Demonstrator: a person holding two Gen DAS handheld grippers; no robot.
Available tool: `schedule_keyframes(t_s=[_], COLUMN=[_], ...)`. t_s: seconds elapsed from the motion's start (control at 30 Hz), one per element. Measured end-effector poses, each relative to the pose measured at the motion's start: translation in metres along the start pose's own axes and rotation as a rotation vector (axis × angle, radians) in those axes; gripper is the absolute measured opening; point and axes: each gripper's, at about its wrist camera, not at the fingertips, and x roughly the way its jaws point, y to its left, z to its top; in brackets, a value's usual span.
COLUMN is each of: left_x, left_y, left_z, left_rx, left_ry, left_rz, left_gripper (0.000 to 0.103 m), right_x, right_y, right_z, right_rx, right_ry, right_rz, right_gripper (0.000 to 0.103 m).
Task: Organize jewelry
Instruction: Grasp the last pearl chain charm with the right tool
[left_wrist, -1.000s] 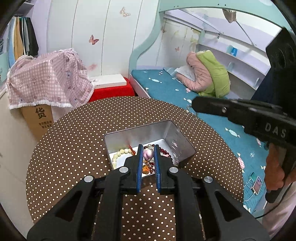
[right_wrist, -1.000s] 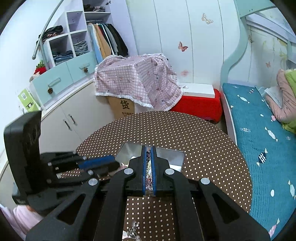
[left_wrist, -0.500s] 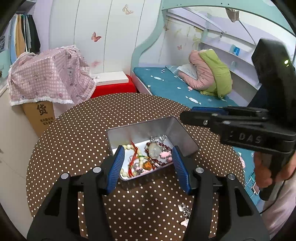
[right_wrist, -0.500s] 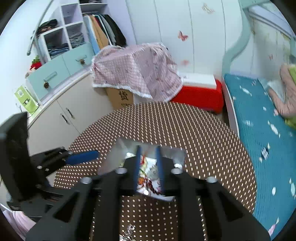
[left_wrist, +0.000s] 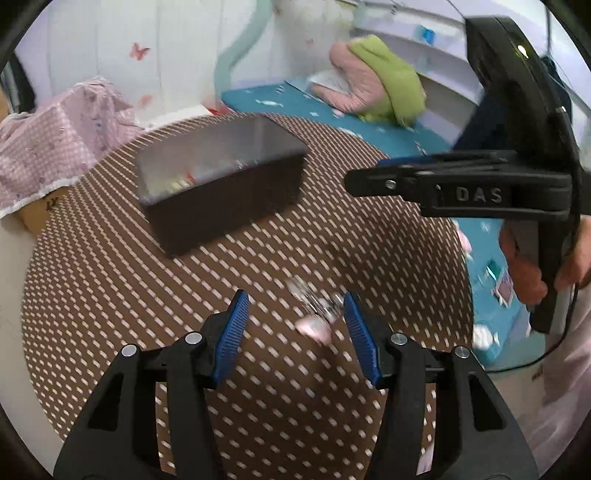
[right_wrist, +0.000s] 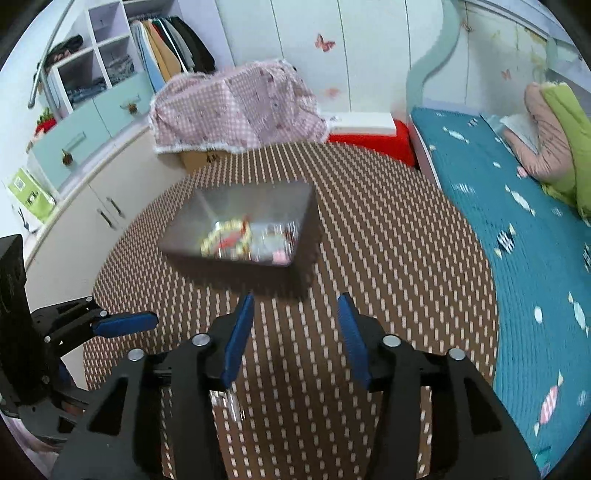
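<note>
An open metal tin (left_wrist: 229, 206) stands on the brown dotted round table (left_wrist: 110, 280). In the right wrist view the tin (right_wrist: 258, 199) holds a blurred heap of beads and bracelets (right_wrist: 240, 240). A loose silver and pink jewelry piece (left_wrist: 317, 317) lies on the table in front of the tin. My left gripper (left_wrist: 295, 299) is open and low over the table, and the piece lies between its fingers near the right one, untouched. My right gripper (right_wrist: 296, 301) has its jaws opening, with nothing between them, short of the tin. It appears side-on (left_wrist: 354, 177) in the left wrist view.
A teal bed (right_wrist: 498, 206) with pink and green bedding (left_wrist: 376, 85) runs along the table's right side. A box under pink checked cloth (right_wrist: 236, 107) and a red box (right_wrist: 373, 142) stand behind the table. White cabinets (right_wrist: 74, 206) line the left. A hand (left_wrist: 528, 273) grips the right tool.
Both grippers have gone from shut to open. They drew back from over the tin and sank toward the table. The loose piece now lies between the left fingers.
</note>
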Motion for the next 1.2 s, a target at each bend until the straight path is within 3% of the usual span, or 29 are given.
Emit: schedule_keyframes(t_s=[0.17, 0.23, 0.3, 0.4, 0.73, 0.8, 0.93, 1.03, 1.1, 1.2], left_x=[0.013, 0.021, 0.028, 0.029, 0.024, 0.028, 0.032, 0.034, 0.034, 0.033], left_y=[-0.005, -0.004, -0.003, -0.004, 0.01, 0.011, 0.006, 0.004, 0.005, 0.01], left_z=[-0.01, -0.012, -0.013, -0.015, -0.016, -0.014, -0.01, -0.009, -0.009, -0.006], left_rx=[0.02, 0.029, 0.033, 0.054, 0.024, 0.027, 0.05, 0.064, 0.07, 0.04], left_ry=[0.028, 0.039, 0.055, 0.041, 0.022, 0.029, 0.026, 0.027, 0.027, 0.028], left_rz=[0.008, 0.02, 0.027, 0.039, 0.025, 0.024, 0.019, 0.023, 0.03, 0.015], left_gripper=[0.051, 0.032, 0.021, 0.013, 0.014, 0.023, 0.028, 0.027, 0.017, 0.017], right_x=[0.002, 0.001, 0.001, 0.002, 0.013, 0.013, 0.014, 0.014, 0.016, 0.018], right_y=[0.002, 0.005, 0.006, 0.011, 0.038, 0.037, 0.035, 0.035, 0.036, 0.04], right_z=[-0.024, -0.03, -0.035, -0.04, -0.057, -0.057, -0.058, -0.061, -0.063, -0.066], right_rx=[0.018, 0.015, 0.015, -0.001, -0.087, -0.085, -0.082, -0.082, -0.093, -0.116], right_ry=[0.042, 0.047, 0.054, 0.06, 0.09, 0.092, 0.099, 0.102, 0.103, 0.105], right_rz=[-0.016, -0.02, -0.016, -0.023, 0.002, 0.001, -0.005, -0.004, 0.004, 0.01], right_gripper=[0.052, 0.052, 0.053, 0.053, 0.053, 0.053, 0.053, 0.053, 0.052, 0.047])
